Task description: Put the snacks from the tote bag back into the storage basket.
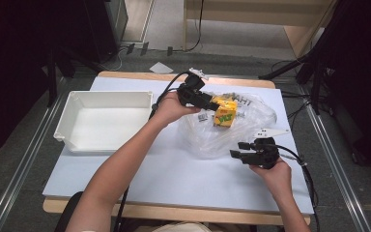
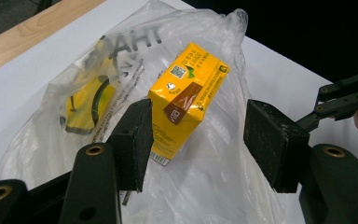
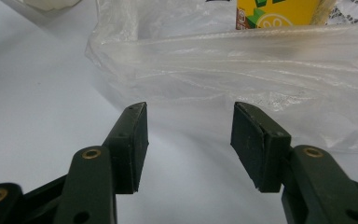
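Our left gripper (image 2: 196,140), jaws spread, flanks a yellow cardboard juice carton (image 2: 186,95) standing on a clear crumpled plastic bag (image 2: 223,182) at table centre, not gripping it. At five o'clock, our right gripper (image 3: 189,144) waits spread-jawed at the bag's edge.

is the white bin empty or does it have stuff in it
Empty: the high view shows the white bin with a bare floor, while the yellow carton sits on the plastic bag.

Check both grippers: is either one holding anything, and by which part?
Nothing is gripped. The left gripper is open around the yellow drink carton on the clear plastic bag; one pad is at its side, the other stands clear. The right gripper is open and empty.
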